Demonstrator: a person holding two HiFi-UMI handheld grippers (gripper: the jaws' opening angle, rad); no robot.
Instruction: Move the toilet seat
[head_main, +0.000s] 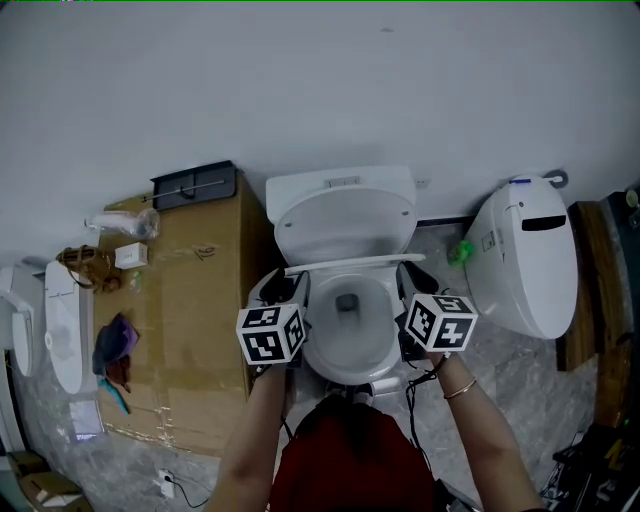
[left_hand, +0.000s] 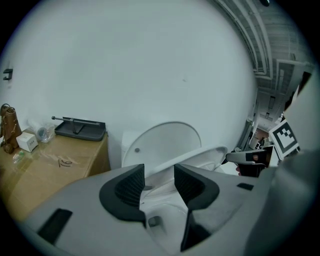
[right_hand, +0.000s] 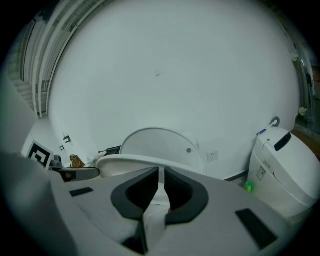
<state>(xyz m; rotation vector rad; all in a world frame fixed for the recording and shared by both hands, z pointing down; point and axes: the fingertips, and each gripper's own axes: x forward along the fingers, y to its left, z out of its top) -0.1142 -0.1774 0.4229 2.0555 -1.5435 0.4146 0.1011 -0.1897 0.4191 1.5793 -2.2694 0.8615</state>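
The white plastic toilet seat (head_main: 350, 266) stands half raised at centre frame. The right claw (right_hand: 161, 187) is clamped on its rim and the left claw (left_hand: 159, 182) is apart. The left gripper view shows a brown cardboard box (left_hand: 45, 165); the right gripper view shows a second white toilet (right_hand: 285, 165).

You work in soft, even, cool light; the wall (head_main: 300, 80) behind the toilet (head_main: 345, 225) shows no glare. The floor (head_main: 530, 375) beside the toilet is dim. Both gripper views bulge, with black corners and a blurred foreground.

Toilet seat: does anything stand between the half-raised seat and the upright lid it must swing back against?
Nothing visible does. The toilet seat is partly lifted over the bowl, and the space between it and the upright lid behind shows nothing in it.
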